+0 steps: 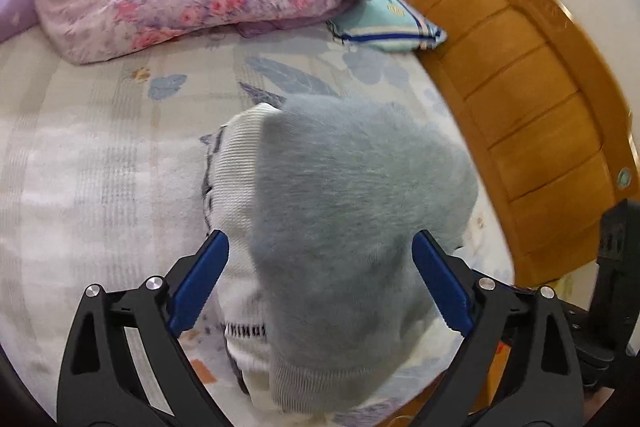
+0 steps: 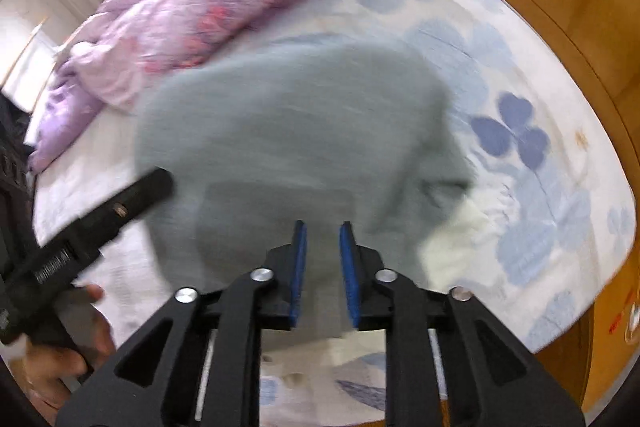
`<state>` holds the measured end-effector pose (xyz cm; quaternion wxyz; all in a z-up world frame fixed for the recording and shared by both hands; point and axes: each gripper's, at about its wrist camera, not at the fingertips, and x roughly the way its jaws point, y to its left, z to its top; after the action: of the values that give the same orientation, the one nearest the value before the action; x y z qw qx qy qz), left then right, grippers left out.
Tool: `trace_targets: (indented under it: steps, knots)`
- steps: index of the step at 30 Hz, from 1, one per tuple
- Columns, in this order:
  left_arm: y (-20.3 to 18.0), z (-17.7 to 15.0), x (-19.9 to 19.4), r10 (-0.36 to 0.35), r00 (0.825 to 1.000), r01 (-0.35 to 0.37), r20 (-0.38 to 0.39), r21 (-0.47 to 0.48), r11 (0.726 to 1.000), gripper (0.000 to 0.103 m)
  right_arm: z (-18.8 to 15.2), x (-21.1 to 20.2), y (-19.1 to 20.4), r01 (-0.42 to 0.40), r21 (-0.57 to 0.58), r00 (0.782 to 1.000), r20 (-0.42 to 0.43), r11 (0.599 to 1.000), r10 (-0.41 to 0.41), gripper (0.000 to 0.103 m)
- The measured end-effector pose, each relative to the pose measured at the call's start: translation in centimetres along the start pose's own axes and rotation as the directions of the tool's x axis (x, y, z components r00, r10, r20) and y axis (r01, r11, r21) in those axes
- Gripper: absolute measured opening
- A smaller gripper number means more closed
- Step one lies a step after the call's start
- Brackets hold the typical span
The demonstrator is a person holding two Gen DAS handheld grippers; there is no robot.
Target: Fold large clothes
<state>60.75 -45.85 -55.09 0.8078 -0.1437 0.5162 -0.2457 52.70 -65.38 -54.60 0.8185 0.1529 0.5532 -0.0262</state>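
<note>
Left wrist view is showing the grey fuzzy sweater [image 1: 360, 195] lying on the bed [image 1: 100, 167], folded into a bundle with its white ribbed underside peeking out on the left. The left gripper [image 1: 320, 283] is hanging directly over the near part of that bundle, its blue fingers [image 1: 200, 283] standing wide apart on either side of the cloth, pressing on nothing. The bundle's long axis is running from near to far, straight ahead along the fingers.

Right wrist view is blurring with motion; the right gripper [image 2: 323, 267] is hovering over the near edge of the same sweater [image 2: 288, 131], its fingers [image 2: 299, 267] narrow with a clear gap and no cloth between them. Judging from this, both hands are sitting close above the garment, the left one centred and better placed to close on it.
</note>
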Motion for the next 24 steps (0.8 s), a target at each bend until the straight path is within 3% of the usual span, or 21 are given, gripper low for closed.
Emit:
trace_targets:
  steps: [1,4,6,9,11,12,14,18,20,24]
  knots:
    - [0.6,-0.2,-0.9,0.011,1.000,-0.011,0.009,-0.015,1.000,0.093,0.2,0.3,0.7,-0.030,-0.012,1.000,0.001,0.999,0.030,0.024]
    - [2.2,-0.6,-2.1,0.061,0.998,-0.061,0.000,-0.038,0.997,0.094,0.9,3.3,1.4,-0.007,-0.038,1.000,-0.030,0.999,0.006,0.030]
    - [3.6,-0.9,-2.4,0.147,0.988,-0.148,-0.038,-0.037,0.988,0.094,1.1,4.3,1.6,0.034,-0.040,0.998,-0.057,0.999,-0.036,0.037]
    - [5.3,-1.4,-4.0,0.270,0.961,-0.271,-0.058,-0.015,0.962,0.094,1.1,1.8,4.2,0.141,-0.104,0.989,-0.034,0.985,-0.145,0.037]
    - [5.9,-1.8,-5.6,0.292,0.956,-0.293,-0.029,-0.007,0.956,0.094,0.2,-0.2,7.0,0.186,-0.152,0.982,-0.004,0.971,-0.189,0.043]
    - [6.2,-2.2,-6.6,0.300,0.954,-0.300,-0.017,-0.003,0.954,0.094,-0.3,-0.7,8.0,0.195,-0.163,0.980,0.004,0.967,-0.197,0.054]
    - [6.7,-2.8,-8.2,0.314,0.949,-0.314,-0.006,0.011,0.949,0.094,-1.4,-1.4,10.1,0.201,-0.177,0.979,0.015,0.963,-0.201,0.062]
    - [7.9,-3.9,-12.7,0.301,0.953,-0.301,0.022,0.027,0.953,0.094,-4.1,-3.0,14.4,0.214,-0.191,0.977,0.032,0.958,-0.212,0.081]
    - [8.7,-4.5,-15.3,0.318,0.946,-0.320,0.063,0.043,0.946,0.093,-5.7,-3.8,17.3,0.236,-0.206,0.972,0.050,0.950,-0.230,0.083]
    - [11.6,-5.7,-21.6,0.295,0.948,-0.306,0.118,0.087,0.948,0.093,-8.9,-6.4,22.6,0.273,-0.201,0.961,0.108,0.941,-0.255,0.087]
